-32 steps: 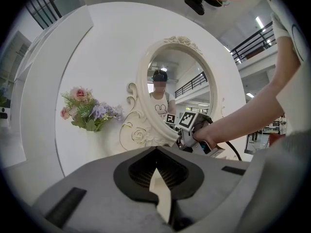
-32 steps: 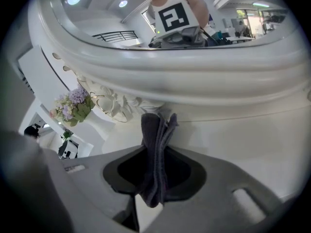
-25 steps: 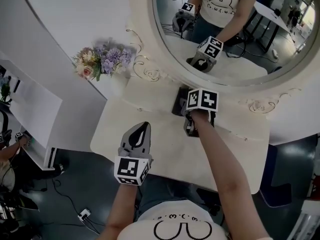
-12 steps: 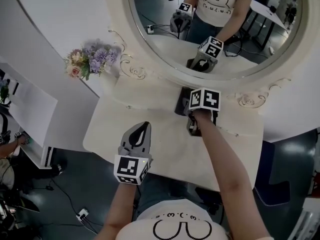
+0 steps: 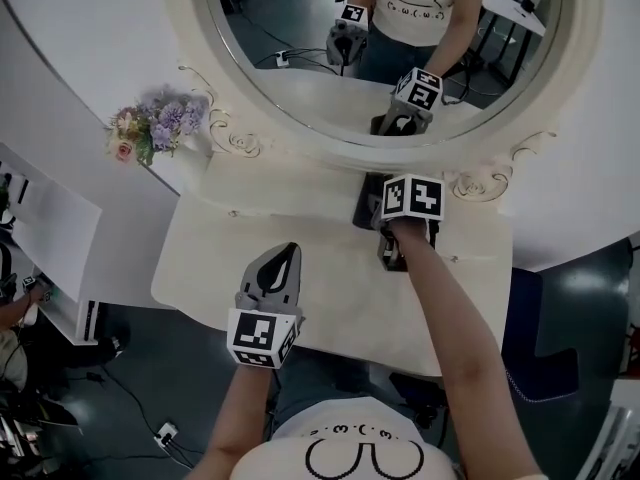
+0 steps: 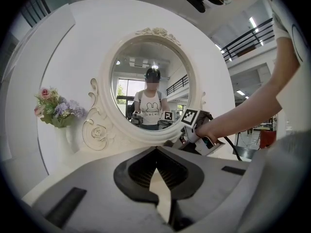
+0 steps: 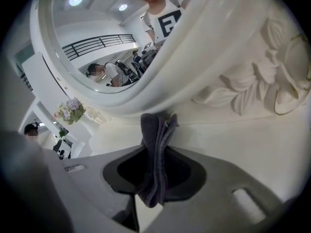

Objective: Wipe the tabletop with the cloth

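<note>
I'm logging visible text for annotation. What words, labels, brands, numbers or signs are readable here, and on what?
No readable words or numbers anywhere.
Left gripper and right gripper: black-and-white square markers, patterns only, no letters.
T-shirt: bunny drawing only, no words.

Cloth (image 5: 362,208) mostly behind the right gripper (image 5: 378,200); mirror (image 5: 300,58) top beyond the head view's edge
</note>
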`<control>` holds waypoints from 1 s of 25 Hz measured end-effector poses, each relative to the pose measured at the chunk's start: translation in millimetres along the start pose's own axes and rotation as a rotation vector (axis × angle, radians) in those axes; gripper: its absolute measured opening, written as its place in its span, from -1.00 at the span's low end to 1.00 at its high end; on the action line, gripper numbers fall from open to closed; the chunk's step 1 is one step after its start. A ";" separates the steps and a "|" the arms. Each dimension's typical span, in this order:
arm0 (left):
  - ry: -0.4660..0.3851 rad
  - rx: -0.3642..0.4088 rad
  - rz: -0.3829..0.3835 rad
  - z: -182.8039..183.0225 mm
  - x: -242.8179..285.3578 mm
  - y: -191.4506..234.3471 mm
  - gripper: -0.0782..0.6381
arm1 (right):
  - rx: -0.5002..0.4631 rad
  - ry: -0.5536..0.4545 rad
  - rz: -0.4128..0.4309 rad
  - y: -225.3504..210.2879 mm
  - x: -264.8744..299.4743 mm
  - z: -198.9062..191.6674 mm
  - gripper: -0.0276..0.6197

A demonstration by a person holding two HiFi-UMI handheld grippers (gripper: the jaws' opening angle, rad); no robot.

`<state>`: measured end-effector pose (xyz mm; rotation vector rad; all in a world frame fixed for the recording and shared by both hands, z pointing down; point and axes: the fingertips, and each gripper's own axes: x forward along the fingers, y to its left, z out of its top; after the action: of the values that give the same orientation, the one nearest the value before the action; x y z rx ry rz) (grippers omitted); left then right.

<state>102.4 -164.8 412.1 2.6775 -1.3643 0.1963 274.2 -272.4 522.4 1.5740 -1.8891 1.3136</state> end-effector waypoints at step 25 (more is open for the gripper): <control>0.005 0.029 -0.091 -0.6 30.7 -83.2 -0.79 | 0.084 -0.066 -0.100 -146.4 -90.2 -8.0 -0.63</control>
<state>187.7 -140.6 413.3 2.7536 -1.2441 0.2156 433.3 -206.7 520.7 1.7504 -1.7893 1.3284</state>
